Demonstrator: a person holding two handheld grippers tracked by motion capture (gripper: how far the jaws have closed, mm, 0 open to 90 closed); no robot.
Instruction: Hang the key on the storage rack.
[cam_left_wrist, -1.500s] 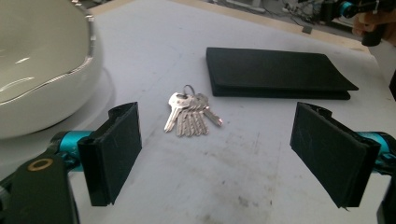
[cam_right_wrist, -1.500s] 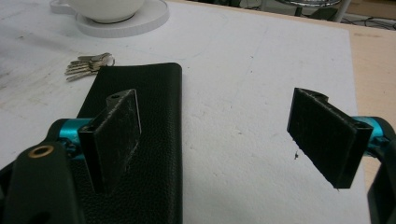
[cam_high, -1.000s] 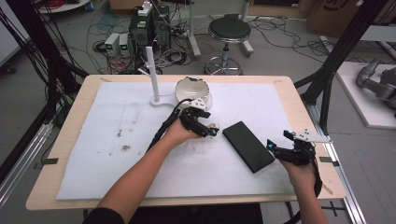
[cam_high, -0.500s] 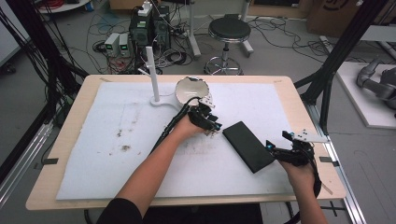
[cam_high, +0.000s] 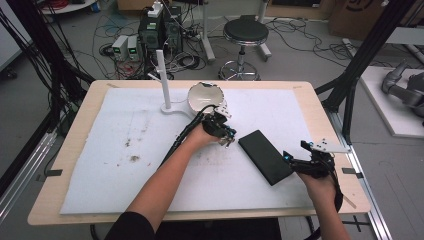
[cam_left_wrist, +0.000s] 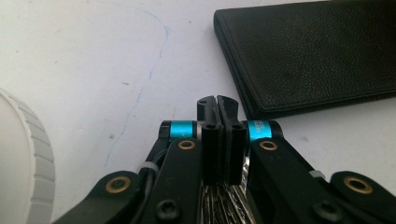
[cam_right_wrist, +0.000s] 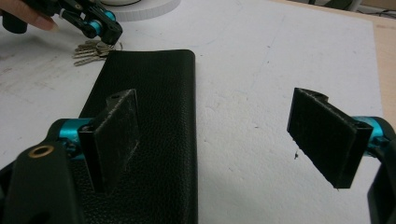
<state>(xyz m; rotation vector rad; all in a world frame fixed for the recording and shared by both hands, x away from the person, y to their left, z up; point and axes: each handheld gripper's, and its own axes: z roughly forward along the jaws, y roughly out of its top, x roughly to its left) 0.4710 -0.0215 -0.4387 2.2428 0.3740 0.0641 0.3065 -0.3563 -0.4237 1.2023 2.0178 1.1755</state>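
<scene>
Left gripper (cam_left_wrist: 218, 105) is clamped on a key bunch (cam_right_wrist: 93, 50) beside the wallet (cam_left_wrist: 308, 51); loose, jangling keys are best gripped at the ring.

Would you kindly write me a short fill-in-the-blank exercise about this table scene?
1. The left tool has its jaws ____ on a bunch of keys.
2. The right tool has its jaws ____.
3. The black wallet lies ____ the two tools.
4. The white bowl stands beside a white ____.

Missing words: shut; open; between; post
</scene>
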